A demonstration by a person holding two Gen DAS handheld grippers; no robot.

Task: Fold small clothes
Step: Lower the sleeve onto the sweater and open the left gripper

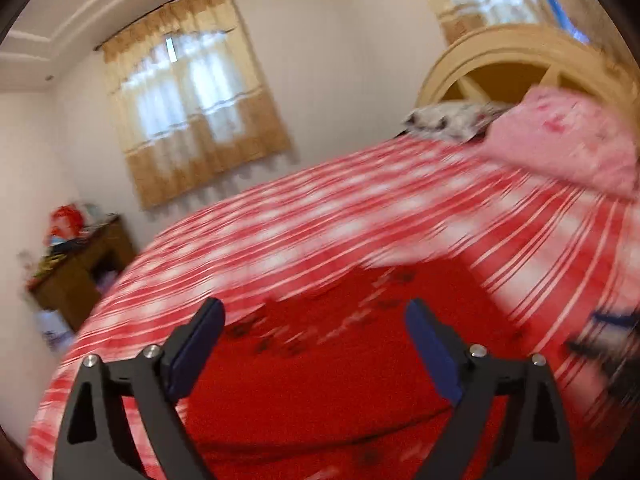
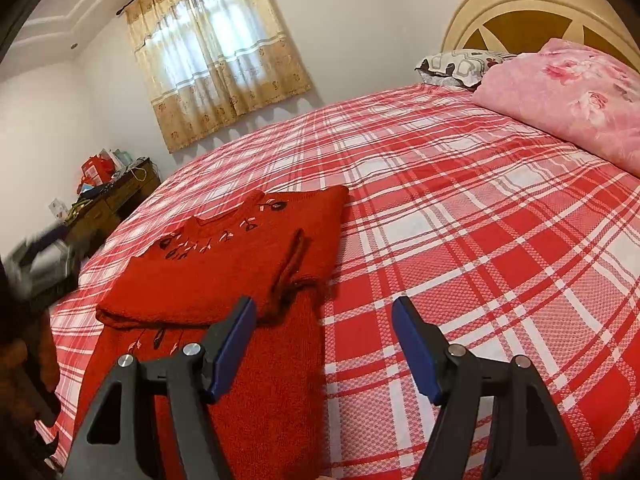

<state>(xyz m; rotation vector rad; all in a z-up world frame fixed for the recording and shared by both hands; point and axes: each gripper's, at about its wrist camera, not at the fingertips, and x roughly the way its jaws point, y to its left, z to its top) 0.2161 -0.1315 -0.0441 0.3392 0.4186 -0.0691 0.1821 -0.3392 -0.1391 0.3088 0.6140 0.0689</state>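
Red knit sweater (image 2: 224,264), dark floral embroidery, folded near the plaid bed's (image 2: 460,240) left edge; both tools (image 1: 316,344) (image 2: 324,340) apart, empty.

The bed (image 2: 460,216) carries everything, spread with a red-and-white plaid sheet (image 2: 480,264). A red knitted sweater (image 2: 224,264) lies directly on the sheet, ahead of the right jaws and toward their left side, its top part folded over the lower part, which reaches under the left finger. In the blurred left wrist view the same sweater (image 1: 320,352) lies flat just ahead of and between the jaws. Far ahead and to the right of both jaws, a pink floral pillow (image 2: 568,96) and a grey patterned pillow (image 2: 460,65) rest at the headboard (image 2: 520,4).
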